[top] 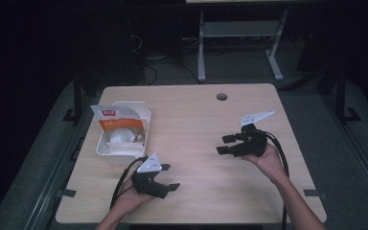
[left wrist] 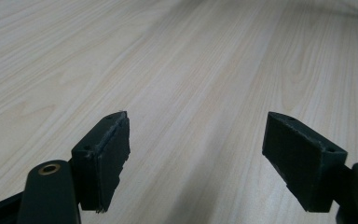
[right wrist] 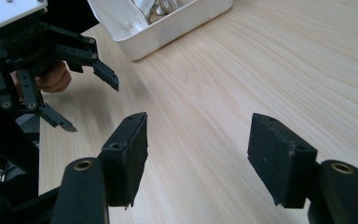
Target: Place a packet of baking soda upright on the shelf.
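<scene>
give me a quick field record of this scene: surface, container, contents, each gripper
surface: light wooden table, with a round hole near its far edge
container: white tray at the table's left side
contents: orange and white packet leaning in the tray, plus a white item too unclear to identify
left gripper: open, nothing between its jaws, above bare table near the tray
right gripper: open, holds nothing, pointing left toward the tray

Overhead view forward-down; jaw cameras close, low, perhaps sharing table (top: 196,120)
</scene>
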